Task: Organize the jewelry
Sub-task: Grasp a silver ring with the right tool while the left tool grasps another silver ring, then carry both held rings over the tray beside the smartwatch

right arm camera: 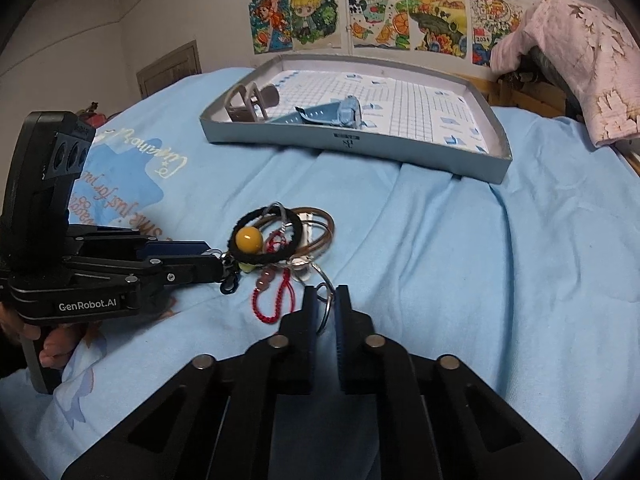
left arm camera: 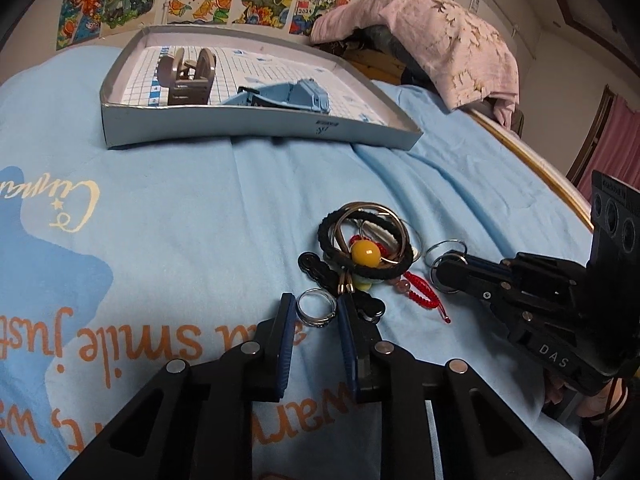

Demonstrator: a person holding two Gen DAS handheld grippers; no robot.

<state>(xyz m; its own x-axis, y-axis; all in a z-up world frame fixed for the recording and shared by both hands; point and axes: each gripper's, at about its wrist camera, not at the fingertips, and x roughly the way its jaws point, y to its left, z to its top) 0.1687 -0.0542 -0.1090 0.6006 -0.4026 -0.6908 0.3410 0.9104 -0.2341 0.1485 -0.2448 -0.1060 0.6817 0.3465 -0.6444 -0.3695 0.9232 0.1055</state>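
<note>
A pile of jewelry lies on the blue sheet: a black hair tie [left arm camera: 326, 236] [right arm camera: 240, 220], a yellow bead [left arm camera: 365, 254] [right arm camera: 249, 239], thin bangles and a red cord bracelet [left arm camera: 424, 294] [right arm camera: 276, 300]. At the near edge of the pile, my left gripper [left arm camera: 316, 302] [right arm camera: 224, 258] is shut on a small silver ring [left arm camera: 314, 321], one pad pressing each side. On the pile's right side, my right gripper [right arm camera: 326, 294] [left arm camera: 440, 270] is shut on a thin silver key ring [right arm camera: 329, 285] [left arm camera: 445, 241]. Both rings rest at sheet level.
A shallow grey box [left arm camera: 260, 124] [right arm camera: 360, 148] lined with grid paper sits further back. It holds a brown stand [left arm camera: 188, 76] [right arm camera: 248, 106] and a blue watch [left arm camera: 288, 94] [right arm camera: 344, 114]. A pink blanket [left arm camera: 440, 36] drapes over the wooden bed edge on the right.
</note>
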